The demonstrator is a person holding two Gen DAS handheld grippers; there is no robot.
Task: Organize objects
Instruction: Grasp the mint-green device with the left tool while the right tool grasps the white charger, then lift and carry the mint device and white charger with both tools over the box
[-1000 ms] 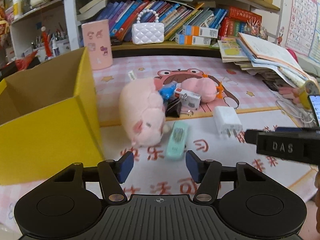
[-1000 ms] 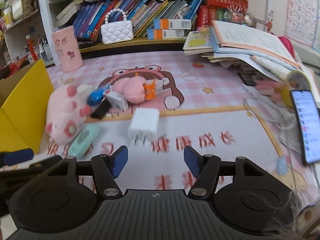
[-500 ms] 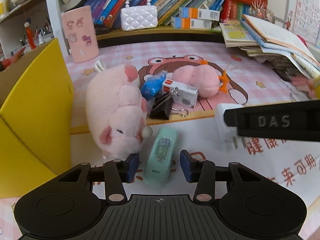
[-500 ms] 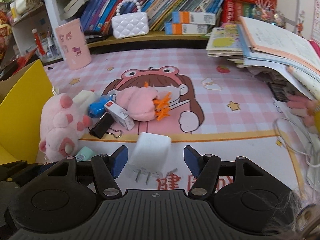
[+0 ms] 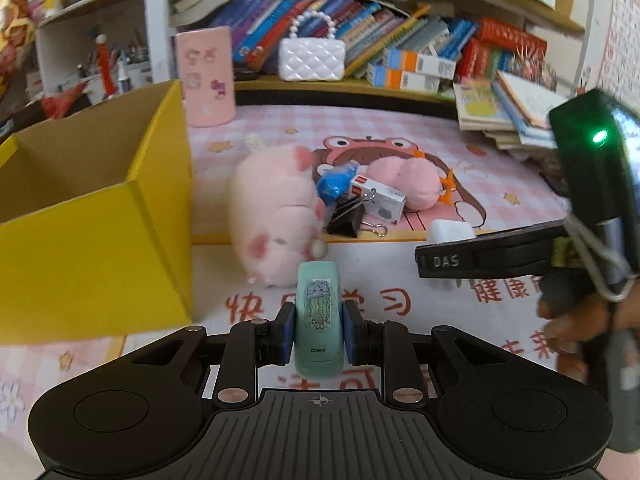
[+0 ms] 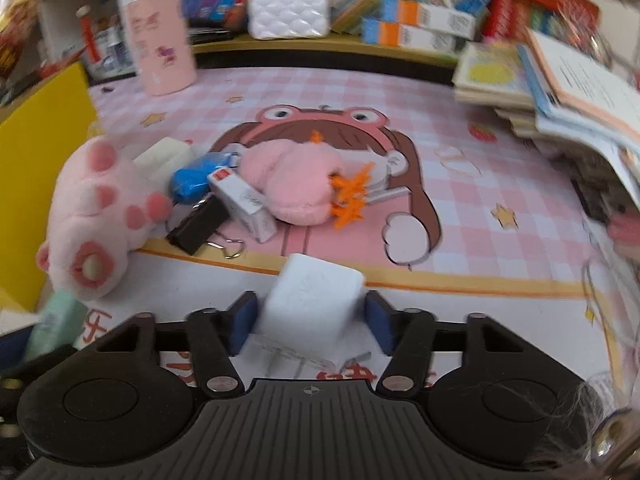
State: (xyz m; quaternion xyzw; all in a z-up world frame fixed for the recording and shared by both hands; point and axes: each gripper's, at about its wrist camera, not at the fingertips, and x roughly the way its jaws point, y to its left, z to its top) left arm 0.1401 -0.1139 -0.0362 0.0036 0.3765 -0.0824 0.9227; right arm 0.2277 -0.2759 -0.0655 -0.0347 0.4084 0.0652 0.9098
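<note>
My left gripper (image 5: 319, 339) is shut on a mint green stapler (image 5: 319, 314) that lies on the mat beside the pink plush pig (image 5: 272, 212). My right gripper (image 6: 308, 322) is open, its blue pads on either side of a white charger plug (image 6: 310, 304) with small gaps. The charger (image 5: 450, 232) and the right gripper's finger (image 5: 492, 254) also show in the left wrist view. The open yellow box (image 5: 92, 240) stands to the left. A black binder clip (image 6: 198, 222), a small white box (image 6: 244, 204), a blue item (image 6: 198, 174) and a pink plush (image 6: 296, 184) lie behind.
A pink cup (image 5: 206, 76) and a white quilted purse (image 5: 312, 60) stand at the back by the bookshelf. A stack of books (image 6: 560, 92) lies at the right. The pink checkered mat (image 6: 480, 184) covers the table.
My left gripper moved forward and closed on the green stapler. My right gripper moved forward so the white charger now sits between its open pads.
</note>
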